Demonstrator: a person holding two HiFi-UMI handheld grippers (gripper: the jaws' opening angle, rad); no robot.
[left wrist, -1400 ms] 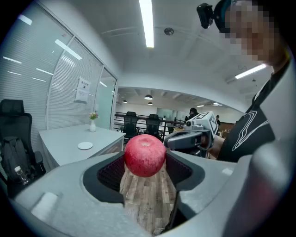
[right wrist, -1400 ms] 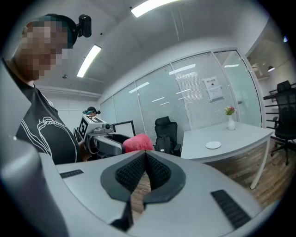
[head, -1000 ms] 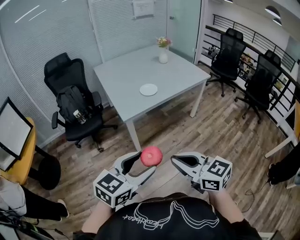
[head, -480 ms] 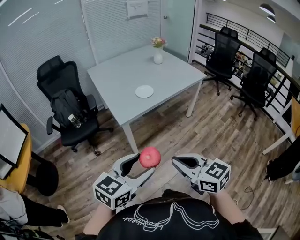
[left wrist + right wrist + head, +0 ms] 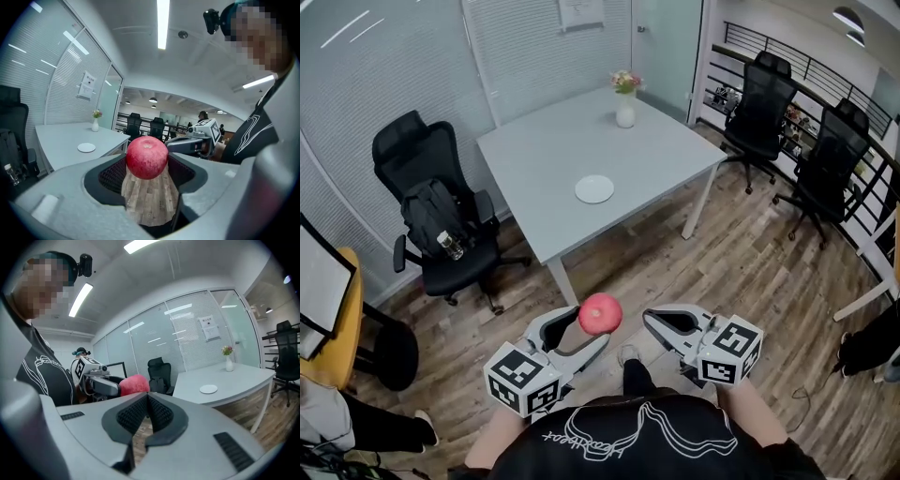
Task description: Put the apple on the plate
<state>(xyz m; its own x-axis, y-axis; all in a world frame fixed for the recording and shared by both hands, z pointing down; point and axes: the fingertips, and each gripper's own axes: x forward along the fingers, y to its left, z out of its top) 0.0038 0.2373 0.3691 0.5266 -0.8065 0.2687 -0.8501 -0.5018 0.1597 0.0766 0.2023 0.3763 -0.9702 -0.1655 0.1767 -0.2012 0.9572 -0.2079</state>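
A red apple (image 5: pixel 600 313) sits between the jaws of my left gripper (image 5: pixel 590 325), which is shut on it at waist height above the wooden floor. In the left gripper view the apple (image 5: pixel 146 157) fills the gap between the dark pads. My right gripper (image 5: pixel 650 320) is level with it to the right, shut with nothing in it; its pads (image 5: pixel 154 411) meet at the tips. The small white plate (image 5: pixel 594 188) lies near the front edge of the grey table (image 5: pixel 534 150), some way ahead of both grippers. The plate (image 5: pixel 208 389) also shows in the right gripper view.
A white vase with flowers (image 5: pixel 625 111) stands at the table's far side. A black office chair (image 5: pixel 441 220) with a backpack is left of the table. Two more black chairs (image 5: pixel 759 103) stand at the right. A yellow table (image 5: pixel 333 319) sits at the far left.
The person has stepped forward, and a foot now shows below the grippers. Both grippers have kept their pose, and the apple stays in the left one.
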